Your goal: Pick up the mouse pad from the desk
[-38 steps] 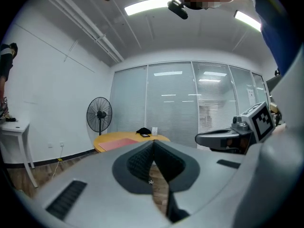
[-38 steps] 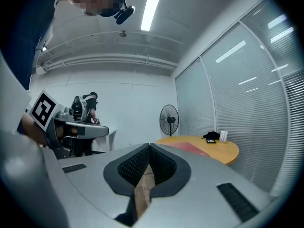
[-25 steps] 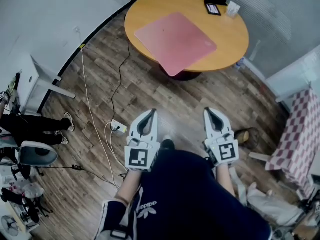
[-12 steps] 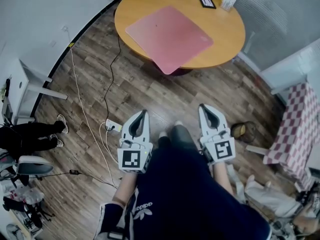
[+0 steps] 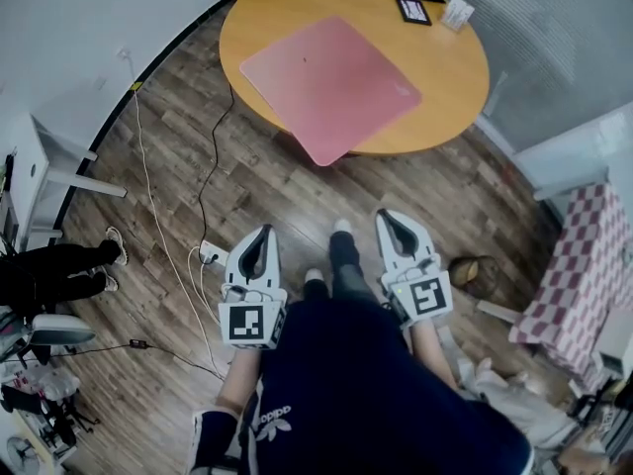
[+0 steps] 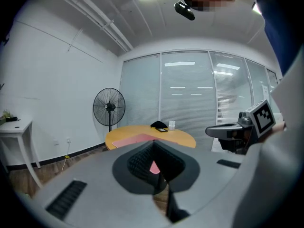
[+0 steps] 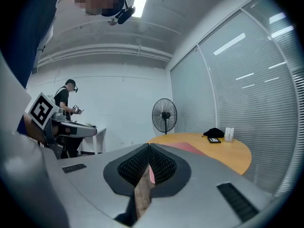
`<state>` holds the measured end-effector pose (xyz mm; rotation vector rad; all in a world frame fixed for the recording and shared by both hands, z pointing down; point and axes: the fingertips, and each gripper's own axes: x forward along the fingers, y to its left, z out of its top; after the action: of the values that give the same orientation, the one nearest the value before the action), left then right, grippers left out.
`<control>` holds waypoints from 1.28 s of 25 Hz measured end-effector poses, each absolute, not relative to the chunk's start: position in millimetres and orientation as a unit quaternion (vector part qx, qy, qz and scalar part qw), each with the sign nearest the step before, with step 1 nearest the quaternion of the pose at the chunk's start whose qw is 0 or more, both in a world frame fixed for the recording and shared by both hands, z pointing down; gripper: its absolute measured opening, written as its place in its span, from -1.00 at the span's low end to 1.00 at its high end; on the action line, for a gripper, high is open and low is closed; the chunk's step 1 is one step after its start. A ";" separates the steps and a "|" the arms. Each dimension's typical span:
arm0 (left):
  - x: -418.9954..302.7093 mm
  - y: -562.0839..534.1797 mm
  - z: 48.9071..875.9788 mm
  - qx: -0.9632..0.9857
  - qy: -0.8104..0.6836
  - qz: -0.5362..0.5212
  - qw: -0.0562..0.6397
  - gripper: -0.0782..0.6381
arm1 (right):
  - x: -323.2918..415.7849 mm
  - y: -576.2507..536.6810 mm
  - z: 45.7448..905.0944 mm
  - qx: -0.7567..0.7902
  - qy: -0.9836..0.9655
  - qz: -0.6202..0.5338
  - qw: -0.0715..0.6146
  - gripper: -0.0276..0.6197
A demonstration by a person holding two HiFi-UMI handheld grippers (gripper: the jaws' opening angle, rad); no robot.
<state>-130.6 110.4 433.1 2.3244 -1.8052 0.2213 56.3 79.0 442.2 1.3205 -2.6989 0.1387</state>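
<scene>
Nothing done yet: pad (image 5: 329,85) lies flat on the round desk (image 5: 450,77), untouched, w/ its near corner hanging past the desk's edge. Left hand-held gripper (image 5: 259,234) & right hand-held gripper (image 5: 388,217) both have jaws closed, nothing between them, held low by the person's legs over the floor. Pad is well apart from both, ahead, roughly between their lines. Left to do, imo: approach, open, grip the overhanging corner, lift.

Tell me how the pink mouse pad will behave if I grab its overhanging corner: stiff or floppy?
Probably flexible: the mouse pad looks thin and sheet-like. Yet its corner juts past the table edge without visibly drooping, so expect some stiffness. Likely light for its size.
</scene>
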 end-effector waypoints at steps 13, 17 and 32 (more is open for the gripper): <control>-107.2 -8.9 424.9 0.759 -0.642 0.055 0.095 -0.77 | 67.6 -51.5 426.9 0.403 -0.912 0.038 0.061 -0.90; -95.2 -35.2 421.6 0.754 -0.649 0.051 0.092 -0.77 | 76.2 -79.6 422.2 0.393 -0.917 0.035 0.057 -0.90; -72.3 -66.8 427.4 0.757 -0.641 0.088 0.096 -0.77 | 111.5 -111.1 444.9 0.406 -0.907 0.080 0.080 -0.90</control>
<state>-72.3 -66.8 427.4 2.2416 -1.8984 0.2616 111.5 -111.1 444.9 1.2154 -2.7120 0.2402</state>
